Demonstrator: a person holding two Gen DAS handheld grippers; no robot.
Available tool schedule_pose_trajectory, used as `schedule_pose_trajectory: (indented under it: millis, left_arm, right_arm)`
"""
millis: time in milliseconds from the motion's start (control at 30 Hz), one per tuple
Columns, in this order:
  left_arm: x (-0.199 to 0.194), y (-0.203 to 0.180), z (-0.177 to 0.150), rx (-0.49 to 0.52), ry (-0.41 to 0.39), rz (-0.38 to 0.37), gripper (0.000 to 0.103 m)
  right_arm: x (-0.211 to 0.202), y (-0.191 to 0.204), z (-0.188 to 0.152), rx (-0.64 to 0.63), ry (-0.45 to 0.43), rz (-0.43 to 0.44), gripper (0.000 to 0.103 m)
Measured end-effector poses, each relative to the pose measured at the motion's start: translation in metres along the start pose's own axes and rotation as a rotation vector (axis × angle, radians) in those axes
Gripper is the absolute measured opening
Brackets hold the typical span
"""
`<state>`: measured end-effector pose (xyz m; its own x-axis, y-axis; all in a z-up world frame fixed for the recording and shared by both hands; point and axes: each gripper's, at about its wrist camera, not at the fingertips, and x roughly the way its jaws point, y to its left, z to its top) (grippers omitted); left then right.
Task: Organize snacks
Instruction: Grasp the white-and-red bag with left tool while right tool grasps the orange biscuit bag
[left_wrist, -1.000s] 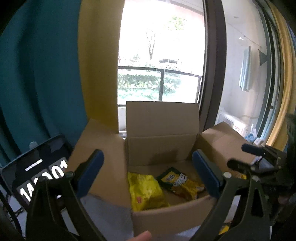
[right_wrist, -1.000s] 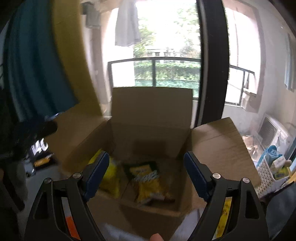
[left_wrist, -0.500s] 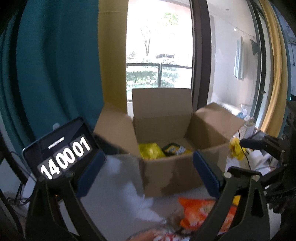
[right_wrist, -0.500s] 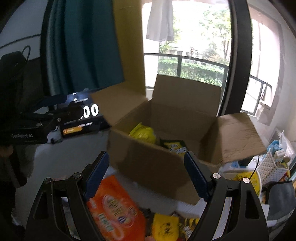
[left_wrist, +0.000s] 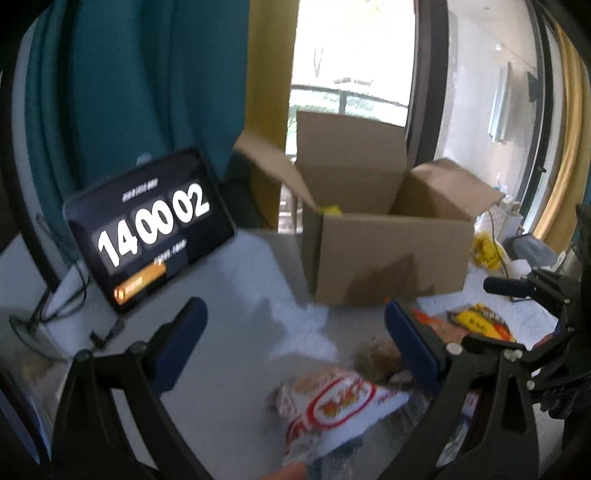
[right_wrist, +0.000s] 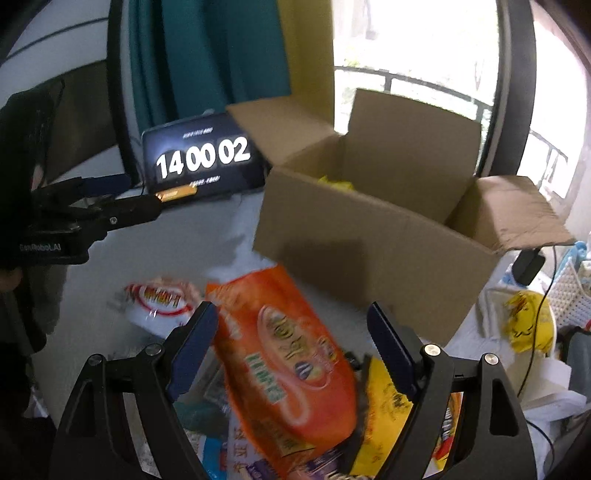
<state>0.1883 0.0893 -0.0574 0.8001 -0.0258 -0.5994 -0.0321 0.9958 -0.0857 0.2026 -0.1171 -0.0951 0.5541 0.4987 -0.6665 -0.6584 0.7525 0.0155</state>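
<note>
An open cardboard box (left_wrist: 391, 254) (right_wrist: 373, 254) stands on the table with a yellow snack bag (right_wrist: 336, 181) showing inside. In front of it lies a pile of snack packets: a large orange bag (right_wrist: 288, 365), a white and red bag (left_wrist: 332, 406) (right_wrist: 159, 299) and a yellow packet (right_wrist: 388, 402). My left gripper (left_wrist: 295, 343) is open and empty, above the table left of the pile. My right gripper (right_wrist: 291, 347) is open and empty, its fingers either side of the orange bag, above it.
A tablet showing a clock (left_wrist: 147, 229) (right_wrist: 201, 158) leans at the back left, with cables beside it. A yellow bag (right_wrist: 528, 325), a white basket (right_wrist: 572, 291) and clutter sit to the right of the box. Curtains and a window are behind.
Both grippers have pulled back from over the box and tilted down to the snack pile in front of it. Both stayed open. The clock went from 14:00:01 to 14:00:02.
</note>
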Motion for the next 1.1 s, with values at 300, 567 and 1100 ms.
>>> schedule_pose_trajectory:
  millis: [300,567,1100]
  left_arm:
    - [0.014,0.008,-0.034,-0.065,0.111,-0.013,0.098]
    - [0.04,0.0,-0.053,-0.073,0.203,-0.029,0.098]
    - [0.071,-0.011,-0.068,-0.128,0.338,-0.191,0.086]
  right_arm:
    - [0.024,0.023,-0.014,-0.11,0.075,-0.03,0.085]
    - [0.035,0.013,-0.027,-0.089,0.119,-0.014,0.064]
    - [-0.015,-0.015,-0.017,0.016,-0.032,0.065,0.034]
